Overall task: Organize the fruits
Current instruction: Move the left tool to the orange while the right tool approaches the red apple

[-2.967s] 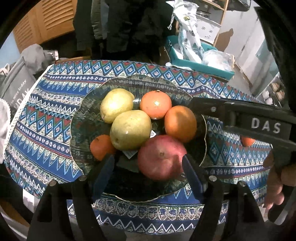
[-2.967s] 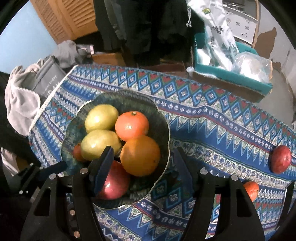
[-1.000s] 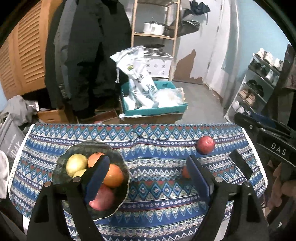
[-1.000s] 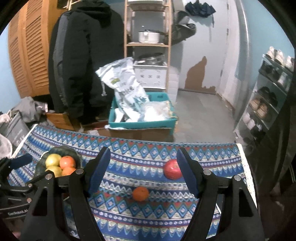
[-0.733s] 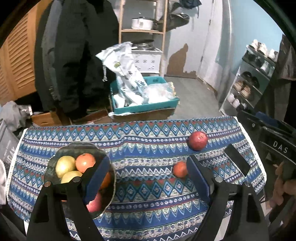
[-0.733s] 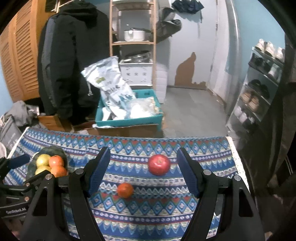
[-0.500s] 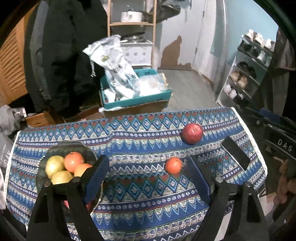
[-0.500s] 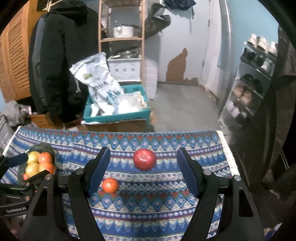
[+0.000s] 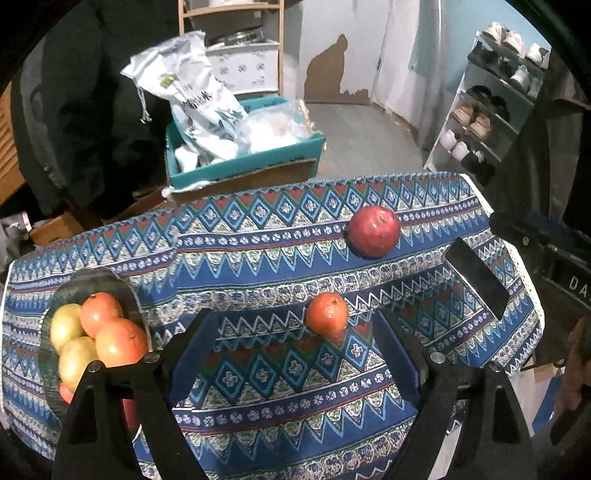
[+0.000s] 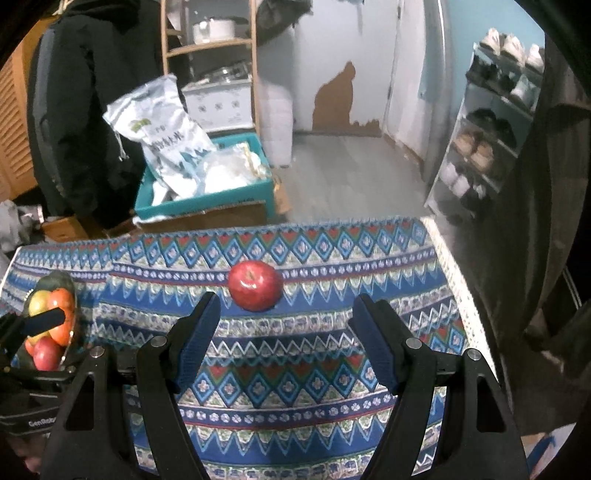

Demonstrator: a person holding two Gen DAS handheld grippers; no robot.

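Far left on your counter, the dark green scalloped glass bowl (image 9: pixel 127 295) is partly hidden: your left tongs (image 9: pixel 291 347) arm covers its near side in the left wrist view. In the right wrist view the bowl (image 10: pixel 55 279) is pushed to the frame edge behind the other tool. You can count in it two yellow-green round fruits (image 9: pixel 64 325), two orange citrus fruits (image 9: pixel 120 341) and one red fruit (image 10: pixel 46 354), low down and mostly covered. More may sit underneath; can't tell.

Mid-counter on the blue zigzag-patterned tablecloth (image 9: pixel 258 258): one small loose orange tangerine (image 9: pixel 327 314), ahead of your left tongs and toward the right finger, not touched. It doesn't show in the right wrist view.

Further right and toward the far edge: one loose shiny red apple (image 10: pixel 255 290), ahead of your right tongs (image 10: pixel 284 336), left of their centre line, clear of both pads.

Both tongs stand open, nothing in them.

At the right edge of the left view, the body of your right tool carries lettering that is cut off by the frame.

Behind the counter: a teal cardboard box (image 10: pixel 207 201) with a white printed sack (image 10: pixel 162 138), dark hanging coats (image 10: pixel 92 92), a wooden shelf with a pot (image 10: pixel 214 27), and a grey shoe rack (image 10: pixel 491 147) at right.
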